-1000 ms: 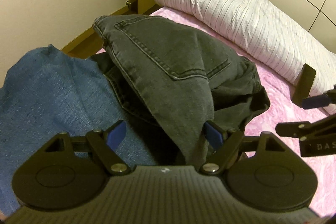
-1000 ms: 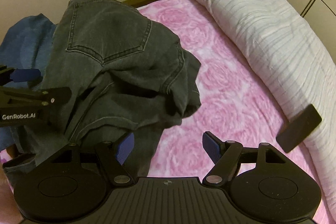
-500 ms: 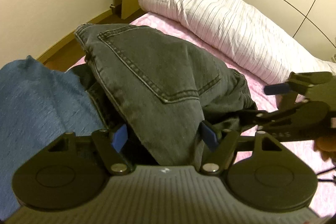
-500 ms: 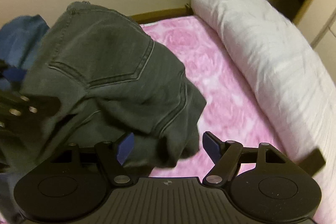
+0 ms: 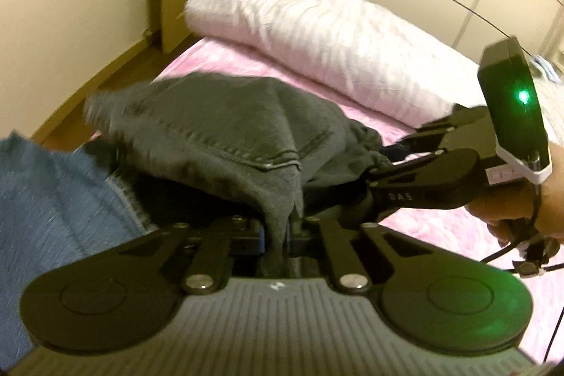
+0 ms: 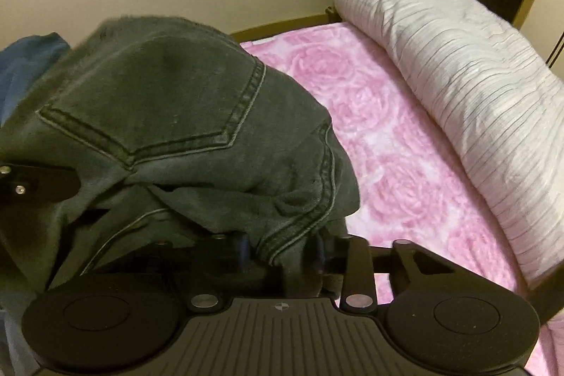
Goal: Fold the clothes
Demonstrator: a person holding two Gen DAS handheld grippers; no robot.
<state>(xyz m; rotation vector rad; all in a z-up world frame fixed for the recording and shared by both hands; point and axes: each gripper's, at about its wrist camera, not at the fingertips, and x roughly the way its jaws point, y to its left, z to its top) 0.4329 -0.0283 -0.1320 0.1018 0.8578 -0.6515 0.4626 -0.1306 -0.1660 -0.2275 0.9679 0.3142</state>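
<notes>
A crumpled pair of dark grey jeans (image 5: 225, 129) lies on the pink rose-patterned bed (image 5: 440, 228), back pocket up. My left gripper (image 5: 276, 235) is shut on a fold of the jeans at their near edge. My right gripper (image 6: 282, 252) is shut on the jeans' stitched hem (image 6: 299, 231); the jeans (image 6: 151, 115) fill the left of that view. The right gripper also shows in the left wrist view (image 5: 384, 161), held in a hand at the jeans' right side.
A blue denim garment (image 5: 53, 199) lies left of the grey jeans, also showing in the right wrist view (image 6: 24, 66). A rolled white striped duvet (image 5: 317, 37) (image 6: 469, 87) lies along the far side of the bed. A cream wall and wooden door frame stand behind.
Both grippers moved in onto the grey jeans and closed on the fabric; they were open before. The right gripper came in from the right to the jeans' edge.
</notes>
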